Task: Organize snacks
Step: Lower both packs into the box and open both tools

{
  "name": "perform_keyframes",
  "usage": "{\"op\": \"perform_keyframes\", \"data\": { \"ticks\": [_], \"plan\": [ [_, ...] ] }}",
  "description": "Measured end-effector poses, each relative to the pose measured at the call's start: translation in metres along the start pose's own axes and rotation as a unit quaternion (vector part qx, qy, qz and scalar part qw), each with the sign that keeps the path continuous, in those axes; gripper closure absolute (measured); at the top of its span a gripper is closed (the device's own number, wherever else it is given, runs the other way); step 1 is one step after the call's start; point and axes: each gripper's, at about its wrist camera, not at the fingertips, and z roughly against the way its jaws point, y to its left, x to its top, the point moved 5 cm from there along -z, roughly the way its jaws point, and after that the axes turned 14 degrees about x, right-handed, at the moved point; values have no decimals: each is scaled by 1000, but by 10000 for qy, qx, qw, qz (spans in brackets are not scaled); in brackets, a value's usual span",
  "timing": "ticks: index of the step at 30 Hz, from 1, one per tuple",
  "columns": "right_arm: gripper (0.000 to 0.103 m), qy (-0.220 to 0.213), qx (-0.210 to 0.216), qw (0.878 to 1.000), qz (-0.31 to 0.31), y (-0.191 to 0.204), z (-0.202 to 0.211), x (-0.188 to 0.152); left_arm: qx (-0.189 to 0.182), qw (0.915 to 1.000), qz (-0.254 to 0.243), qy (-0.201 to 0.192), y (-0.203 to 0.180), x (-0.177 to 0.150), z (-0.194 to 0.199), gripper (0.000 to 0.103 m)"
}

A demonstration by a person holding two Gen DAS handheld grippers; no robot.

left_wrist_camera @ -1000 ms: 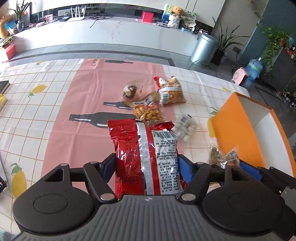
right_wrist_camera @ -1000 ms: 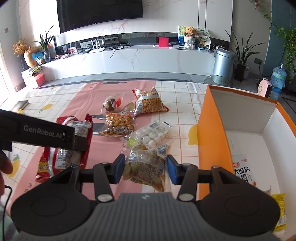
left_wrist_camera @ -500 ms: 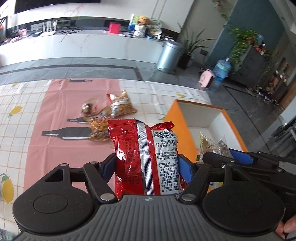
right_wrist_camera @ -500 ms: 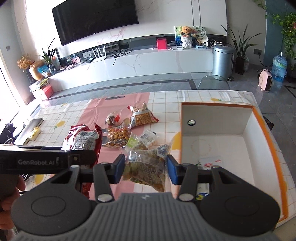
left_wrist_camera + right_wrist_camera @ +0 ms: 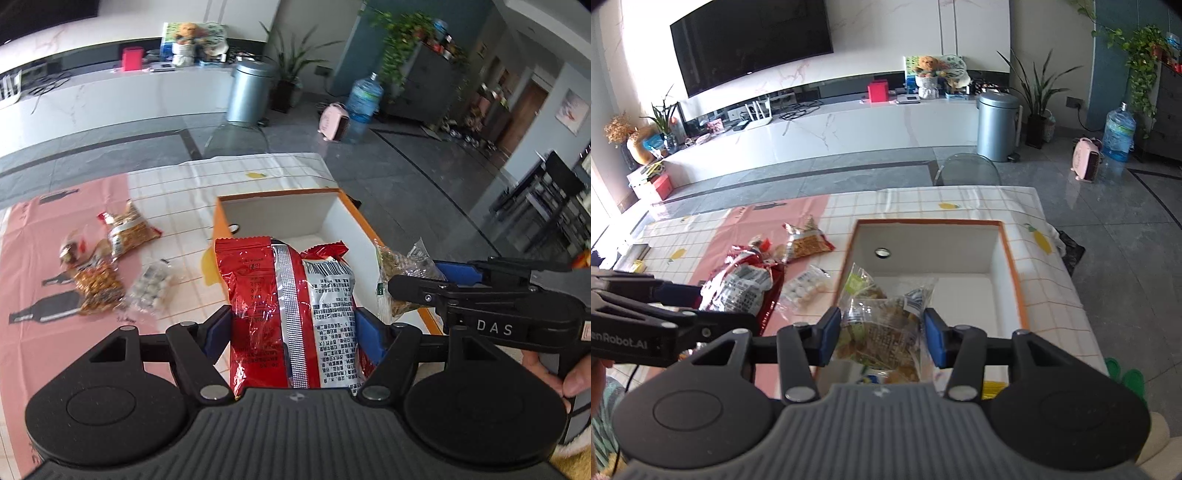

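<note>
1. Snacks are split three ways: two are held in the air, some lie in the box, and four lie on the tabletop.
2. A red bag (image 5: 291, 314) is clamped between the blue pads of the left gripper (image 5: 292, 328), raised above the near left wall of the orange box (image 5: 221, 236).
3. A clear packet (image 5: 882, 325) of brownish pieces is pinched by the right gripper (image 5: 882, 332), hanging over the box's white inside (image 5: 960, 295).
4. Down in the near end of the box, partly hidden, a blue-and-white pack (image 5: 870, 379) and a yellow pack (image 5: 993, 389) show.
5. On the tabletop (image 5: 177, 206), left of the box, lie a packet of white balls (image 5: 151, 288), a packet of brown bits (image 5: 98, 288), a peanut bag (image 5: 127, 229) and a small round snack (image 5: 72, 247), close together on the pink strip and its edge.
</note>
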Motion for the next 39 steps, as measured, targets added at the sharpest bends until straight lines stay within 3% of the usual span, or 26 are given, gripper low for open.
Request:
{"op": "perform_keyframes", "data": {
  "ticks": [10,16,21,26,34,39],
  "plan": [
    [57,440,-15,9986,277,-54,-23,-5,-197,9937,-1075,241,-49,19,-45,22],
    [57,997,203,9906,914,-67,-55,-10,25,9838,-1740,426,-64,27,-78,22],
    [57,1430,252,9760,1625,-68,-79,-14,174,9647,-2559,599,-77,28,-105,22],
    [56,1779,420,9631,1976,-73,-96,-19,285,9485,-3060,772,-85,24,-129,22],
    [55,2338,671,9333,2643,-76,-112,-33,363,9246,-3631,1094,-89,11,-164,22],
    [55,2740,753,9111,2985,-73,-125,-40,299,9150,-3861,1134,-91,7,-174,22]
  ]
}}
